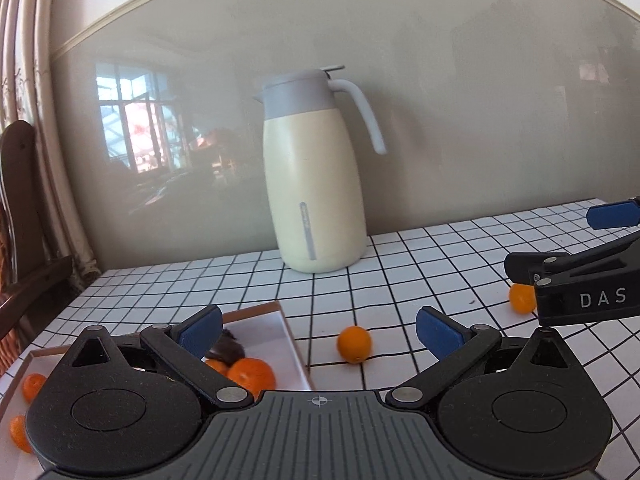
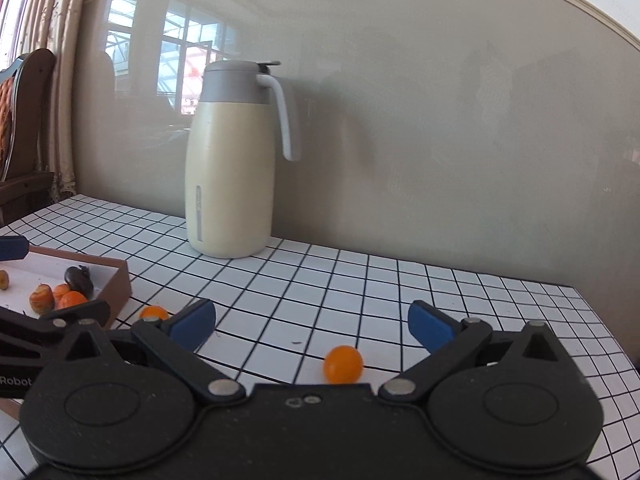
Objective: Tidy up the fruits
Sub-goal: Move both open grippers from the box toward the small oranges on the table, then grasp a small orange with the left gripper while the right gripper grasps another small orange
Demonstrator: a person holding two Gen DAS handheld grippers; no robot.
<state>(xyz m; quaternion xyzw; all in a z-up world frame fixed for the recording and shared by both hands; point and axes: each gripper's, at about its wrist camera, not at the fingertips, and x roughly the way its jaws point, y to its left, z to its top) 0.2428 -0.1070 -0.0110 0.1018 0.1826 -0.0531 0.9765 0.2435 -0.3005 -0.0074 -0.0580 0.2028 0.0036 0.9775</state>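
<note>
Because both loose fruits are small, round and sit on a smooth gridded tablecloth [image 2: 360, 280], either is likely to roll if a fingertip nudges it before the jaws close.

Risk, right side: small orange fruit [image 2: 343, 364] lies on the cloth between and just ahead of the right gripper [image 2: 312, 326], jaws spread wide and empty. An off-centre closing could squirt it toward the table edge at the right.

Risk, left side: second loose orange fruit [image 1: 354, 344] lies on the cloth just right of the tray, ahead of the left gripper [image 1: 319, 332], jaws likewise wide and empty. The tray wall stands close by; one finger could catch it and shift the tray.

Risk, shared: the two grippers work near each other and could collide.

Container: shallow tray [image 1: 294, 344], brown outside, white inside, at the table's left. Contents: several orange fruits, one with a ridged, darker skin [image 2: 41, 299], and one dark, near-black item [image 2: 79, 279] of uncertain kind. Exact count cannot be told; the left gripper hides part of the interior.

Other: cream-coloured insulated jug [image 2: 230, 168], upright at the wall, well apart from the fruit.
</note>
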